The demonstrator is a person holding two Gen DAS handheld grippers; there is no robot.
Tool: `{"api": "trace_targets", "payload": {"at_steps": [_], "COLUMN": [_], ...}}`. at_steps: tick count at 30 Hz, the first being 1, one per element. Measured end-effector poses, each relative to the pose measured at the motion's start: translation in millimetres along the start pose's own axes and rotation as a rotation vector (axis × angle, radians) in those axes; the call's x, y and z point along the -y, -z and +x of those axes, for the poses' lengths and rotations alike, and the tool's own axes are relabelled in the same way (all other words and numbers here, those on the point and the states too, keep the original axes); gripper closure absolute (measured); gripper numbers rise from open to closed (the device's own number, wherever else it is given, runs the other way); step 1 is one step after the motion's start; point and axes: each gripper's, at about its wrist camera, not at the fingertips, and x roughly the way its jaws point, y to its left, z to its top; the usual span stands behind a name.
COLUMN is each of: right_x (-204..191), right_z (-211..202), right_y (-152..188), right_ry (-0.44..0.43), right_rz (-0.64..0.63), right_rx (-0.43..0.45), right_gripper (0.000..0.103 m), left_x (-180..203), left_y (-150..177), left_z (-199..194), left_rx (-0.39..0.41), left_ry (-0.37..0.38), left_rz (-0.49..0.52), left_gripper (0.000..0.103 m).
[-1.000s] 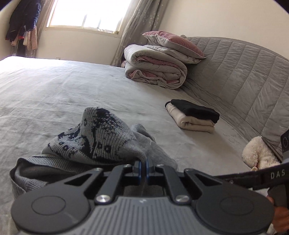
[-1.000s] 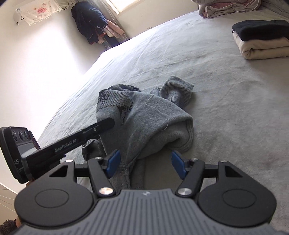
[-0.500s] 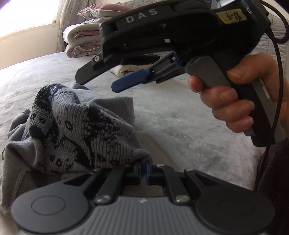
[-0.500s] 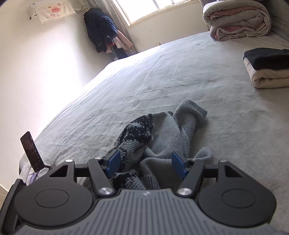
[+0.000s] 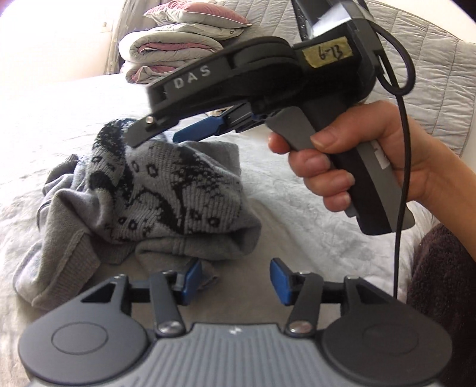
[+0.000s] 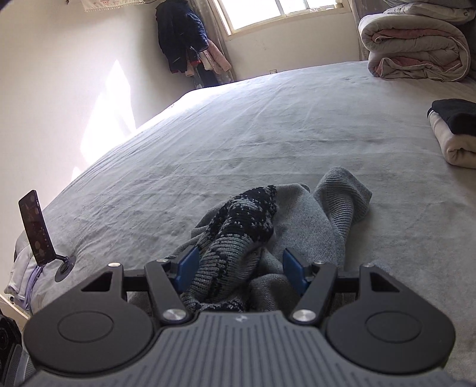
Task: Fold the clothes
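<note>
Fingers of the left gripper (image 5: 235,278) stand apart and are opening; a flap of the grey sweater (image 5: 154,193) lies just beside the left blue pad, and nothing is pressed between the pads. Fingers of the right gripper (image 6: 239,269) stand apart and are closing; a dark-patterned fold of the sweater (image 6: 238,238) rises between them, nearer the left pad, with a clear gap to the right pad. In the left wrist view the right gripper (image 5: 196,132) hovers just above the sweater's patterned ridge, held by a hand (image 5: 357,166) wrapped around its grip; a black cable (image 5: 401,148) hangs past the wrist. The sweater lies crumpled in a heap on the near part of the bed (image 6: 267,134), which is covered by a grey sheet. At the far right, a stack of folded clothes (image 6: 455,131), black over cream, rests on the bed. Beyond it, a rolled quilt (image 6: 413,56) sits at the far right. At the near left edge a phone (image 6: 34,229) stands upright on a holder. Garments (image 6: 184,38) hang in the far corner beside the window (image 6: 282,12).
</note>
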Motion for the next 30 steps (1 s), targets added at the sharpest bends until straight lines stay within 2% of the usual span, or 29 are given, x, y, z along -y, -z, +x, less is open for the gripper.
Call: {"api": "trace_targets", "payload": {"at_steps": [1,3,4,8,11,15,23,26,30], "right_x": [-1,-1,1,12,17,22,36,39,38], "right_z": [2,4,4,1,-7,-20,-27,-28,-31], "right_y": [1,2,2,0,-1,1,22,30,39], "right_ry": [0.008,0.021,0.029,0.062,0.074,0.081,0.061,0.04,0.008], "right_rz": [-0.017,-0.036,-0.04,-0.02,-0.019,-0.029,-0.016,0.004,0.003], "right_rx": [-0.003,-0.012,-0.016,-0.042,-0.044,-0.04,-0.13,-0.164,-0.199], "right_gripper": [0.055,0.068,0.078,0.095,0.098,0.098,0.098,0.098,0.098], "left_x": [-4,-16,-22,-48,-65,-80,-103,-107,-104], "left_y": [2,3,3,5,6,10,10,8,3], "left_z": [-2,-4,-5,-11,-16,-22,-11,-6,-1], "left_rx": [0.0,0.0,0.001,0.019,0.038,0.063,0.127,0.157,0.193], "left_ry": [-0.015,-0.042,-0.052,-0.073,-0.088,-0.095,-0.061,-0.04,-0.036], "left_rz": [-0.016,-0.078,-0.118,-0.29,-0.41,-0.508,-0.711,-0.769,-0.795], "left_gripper": [0.043,0.042,0.039,0.033,0.031,0.03,0.029,0.029,0.029]}}
